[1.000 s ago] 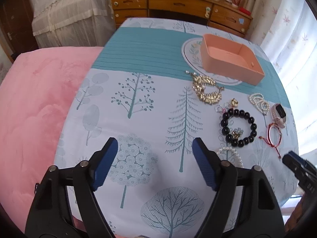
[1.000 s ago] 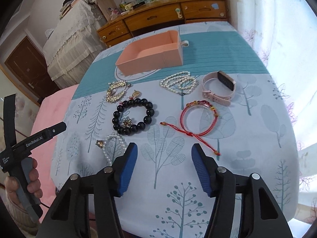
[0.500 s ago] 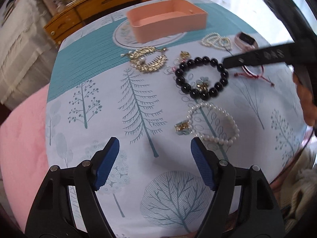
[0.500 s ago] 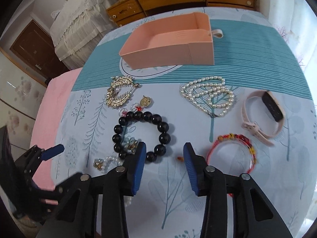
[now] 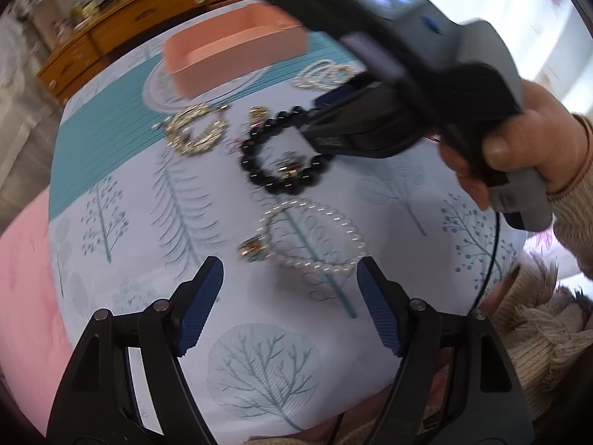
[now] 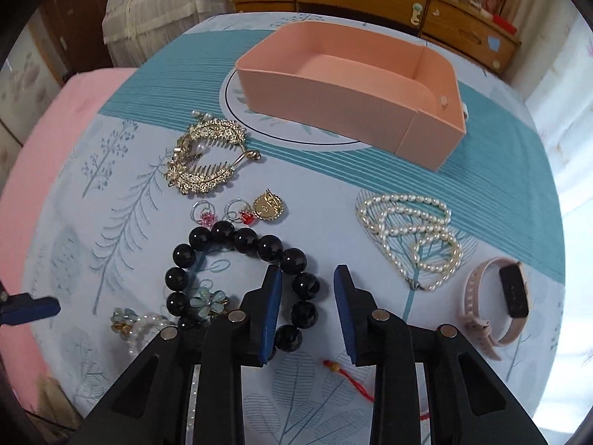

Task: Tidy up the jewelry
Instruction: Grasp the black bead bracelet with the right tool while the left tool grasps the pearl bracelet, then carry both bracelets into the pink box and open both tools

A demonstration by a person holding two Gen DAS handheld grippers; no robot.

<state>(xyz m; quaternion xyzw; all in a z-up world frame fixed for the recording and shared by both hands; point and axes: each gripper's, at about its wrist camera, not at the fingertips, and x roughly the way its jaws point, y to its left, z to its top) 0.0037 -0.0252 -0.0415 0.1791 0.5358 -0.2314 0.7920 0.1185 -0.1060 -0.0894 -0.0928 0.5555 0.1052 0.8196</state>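
Item: black bead bracelet (image 6: 244,270), flat on tablecloth (image 6: 481,193), near pink tray (image 6: 352,85). My right gripper (image 6: 305,309) narrowed, straddled its bead strand, nothing pinched yet. My left gripper (image 5: 289,304) wide, empty, hovered by pearl bracelet (image 5: 315,233).

On the table (image 6: 500,193), a box (image 6: 352,100) sits at the back; before it lie a hair comb (image 6: 204,159) at left and a pearl necklace (image 6: 411,233) at right — with a bead bracelet (image 6: 241,274) nearer between them, a watch (image 6: 496,307) far right.
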